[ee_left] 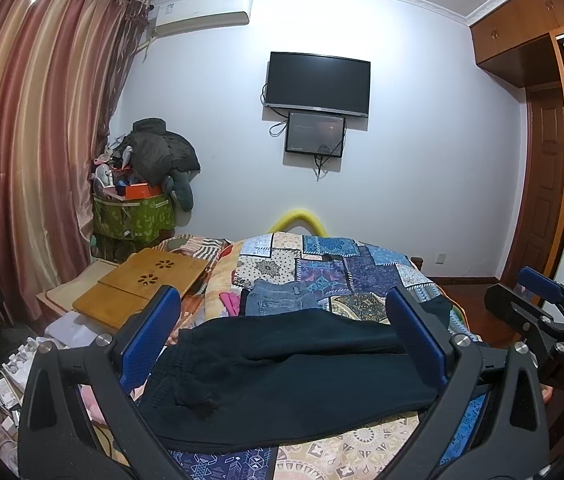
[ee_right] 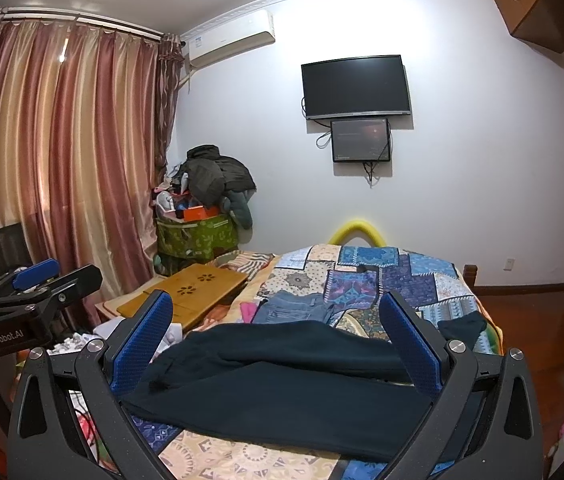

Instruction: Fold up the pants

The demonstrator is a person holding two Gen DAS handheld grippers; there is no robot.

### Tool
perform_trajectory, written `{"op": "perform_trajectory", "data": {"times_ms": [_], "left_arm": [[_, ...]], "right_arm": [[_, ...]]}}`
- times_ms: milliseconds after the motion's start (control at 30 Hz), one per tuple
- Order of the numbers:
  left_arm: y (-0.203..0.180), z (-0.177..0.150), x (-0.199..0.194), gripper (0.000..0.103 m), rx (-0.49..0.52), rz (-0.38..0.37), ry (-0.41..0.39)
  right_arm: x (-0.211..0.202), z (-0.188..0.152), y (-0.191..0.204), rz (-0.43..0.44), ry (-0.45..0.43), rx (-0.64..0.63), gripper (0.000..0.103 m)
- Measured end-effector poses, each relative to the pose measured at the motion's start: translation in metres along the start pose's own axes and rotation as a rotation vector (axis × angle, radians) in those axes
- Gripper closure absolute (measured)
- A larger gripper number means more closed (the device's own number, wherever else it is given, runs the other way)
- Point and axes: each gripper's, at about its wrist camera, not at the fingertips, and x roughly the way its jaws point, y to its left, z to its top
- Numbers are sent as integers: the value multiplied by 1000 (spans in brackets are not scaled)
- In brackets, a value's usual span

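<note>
Dark black-green pants (ee_left: 282,380) lie across the patchwork quilt (ee_left: 321,264) on the bed, waistband and drawstring at the left, legs running right. My left gripper (ee_left: 282,332) hovers above them, wide open, blue pads empty. In the right wrist view the same pants (ee_right: 282,392) spread below my right gripper (ee_right: 278,340), also open and holding nothing. The right gripper (ee_left: 541,304) shows at the right edge of the left view. At the left edge of the right view is the left gripper (ee_right: 38,280).
Folded blue jeans (ee_left: 282,298) and a pink cloth (ee_left: 229,302) lie further back on the quilt. A wooden lap desk (ee_left: 142,280) sits to the left, with clutter below it. A green bin piled with clothes (ee_left: 134,216) stands by the curtain. Wooden floor (ee_right: 521,320) lies right of the bed.
</note>
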Motion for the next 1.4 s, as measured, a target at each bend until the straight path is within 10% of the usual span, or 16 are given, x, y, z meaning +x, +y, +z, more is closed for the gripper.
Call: {"op": "perform_trajectory", "data": {"times_ms": [1400], "left_arm": [[4, -4, 1, 0, -6, 1, 2]], "right_arm": [[3, -7, -12, -19, -1, 24, 0]]}}
